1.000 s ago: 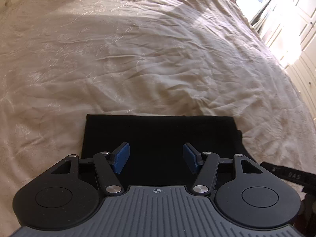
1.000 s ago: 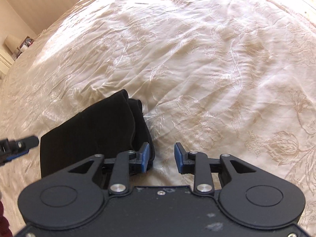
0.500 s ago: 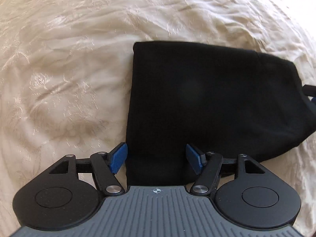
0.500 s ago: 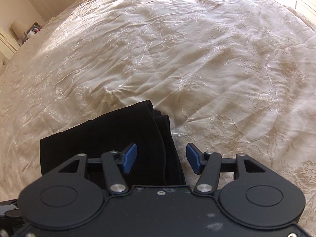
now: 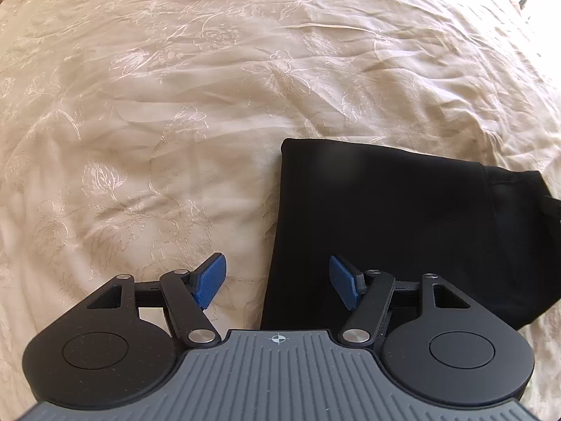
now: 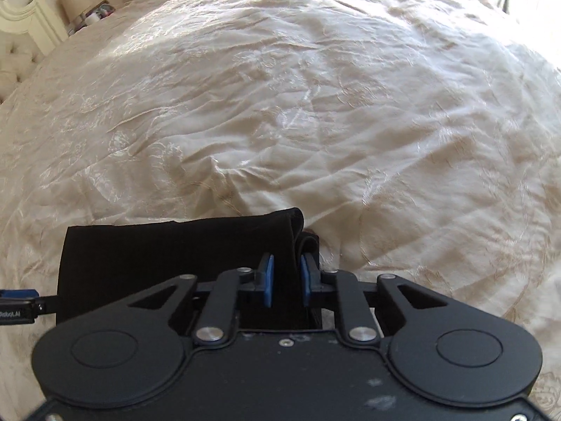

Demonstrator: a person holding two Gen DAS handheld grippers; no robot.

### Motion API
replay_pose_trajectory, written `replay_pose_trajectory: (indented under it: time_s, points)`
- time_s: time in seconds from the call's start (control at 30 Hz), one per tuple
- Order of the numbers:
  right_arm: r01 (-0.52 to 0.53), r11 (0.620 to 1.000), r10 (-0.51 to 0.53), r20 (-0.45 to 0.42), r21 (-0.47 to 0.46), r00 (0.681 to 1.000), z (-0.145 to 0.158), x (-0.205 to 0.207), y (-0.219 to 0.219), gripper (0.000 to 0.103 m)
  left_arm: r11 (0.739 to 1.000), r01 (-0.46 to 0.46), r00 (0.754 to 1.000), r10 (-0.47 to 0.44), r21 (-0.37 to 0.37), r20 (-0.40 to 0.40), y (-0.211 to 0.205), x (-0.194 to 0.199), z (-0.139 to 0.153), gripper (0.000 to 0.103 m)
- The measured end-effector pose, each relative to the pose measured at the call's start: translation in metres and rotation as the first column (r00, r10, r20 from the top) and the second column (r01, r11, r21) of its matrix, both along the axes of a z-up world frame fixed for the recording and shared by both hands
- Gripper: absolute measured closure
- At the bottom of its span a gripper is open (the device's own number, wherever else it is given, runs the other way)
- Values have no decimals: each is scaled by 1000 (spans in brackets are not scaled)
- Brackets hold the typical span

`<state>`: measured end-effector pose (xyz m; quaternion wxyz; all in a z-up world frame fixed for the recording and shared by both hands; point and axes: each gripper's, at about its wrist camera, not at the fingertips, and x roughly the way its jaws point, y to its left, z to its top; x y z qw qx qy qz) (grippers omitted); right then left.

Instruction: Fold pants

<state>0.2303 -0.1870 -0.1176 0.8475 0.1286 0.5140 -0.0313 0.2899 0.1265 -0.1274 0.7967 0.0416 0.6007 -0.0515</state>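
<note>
My right gripper (image 6: pixel 286 282): jaws just closed from wide, now clamped on right end of folded black pants (image 6: pixel 175 259). My left gripper (image 5: pixel 277 282): jaws apart, straddling pants' left edge, shifted left off cloth. Cream bedspread (image 5: pixel 175 105) beyond.

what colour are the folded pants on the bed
The folded fabric pants are plain black, clearest in the left wrist view.

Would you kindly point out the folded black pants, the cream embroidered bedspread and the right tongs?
Folded black pants (image 5: pixel 378 217): left wrist view, flat top layer.
Cream embroidered bedspread (image 6: pixel 315 105): right wrist view, bare wrinkled middle.
Right tongs (image 6: pixel 286 280): right wrist view, between blue tips, pinching the pants' edge.
</note>
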Motion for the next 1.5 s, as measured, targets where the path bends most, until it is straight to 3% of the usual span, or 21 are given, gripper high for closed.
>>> replay_pose_trajectory:
  time_s: [0.13, 0.2, 0.3, 0.43, 0.57, 0.73, 0.9, 0.97, 1.1, 1.3, 1.5]
  points:
    - [-10, 1000, 7, 86, 26, 996, 20, 8, 2, 91, 1000, 0, 1000, 0, 6, 3, -5, 1, -3, 39]
    - [32, 998, -35, 55, 54, 998, 11, 14, -5, 90, 1000, 2, 1000, -2, 7, 7, -8, 3, -3, 39]
    - [81, 996, -79, -79, 23, 994, -19, 21, -14, 84, 1000, 3, 1000, -3, 12, 12, -11, 3, 0, 39]
    - [99, 995, -98, -81, 5, 992, -14, 14, -14, 79, 1000, 19, 999, -20, 21, 37, -15, 2, 8, 39]
    - [94, 990, -94, 9, -106, 996, 12, -2, -3, 79, 998, 49, 997, -51, 34, 52, -19, -9, 13, 39]
    - [9, 995, -2, 77, -96, 997, 29, -33, 19, 79, 996, 77, 997, -78, 48, 21, -18, -31, 5, 39]
    - [-72, 996, 69, -52, -61, 996, -5, -48, 41, 81, 982, 128, 991, -121, 136, -59, -13, -55, -27, 38]
    - [-97, 992, 89, -97, -85, 991, -18, -56, 48, 81, 985, 121, 991, -114, 121, -67, -5, -63, -33, 37]
    - [-118, 989, 109, -101, -88, 989, -20, -66, 56, 80, 993, 82, 994, -75, 84, -76, 6, -65, -30, 37]
    - [-68, 996, 62, -109, -50, 992, -13, -72, 46, 81, 989, 111, 992, -105, 99, -65, 8, -68, -26, 37]
    - [65, 998, -63, -137, 14, 989, -10, -86, 29, 85, 990, 109, 994, -107, 84, -32, 9, -69, -12, 38]
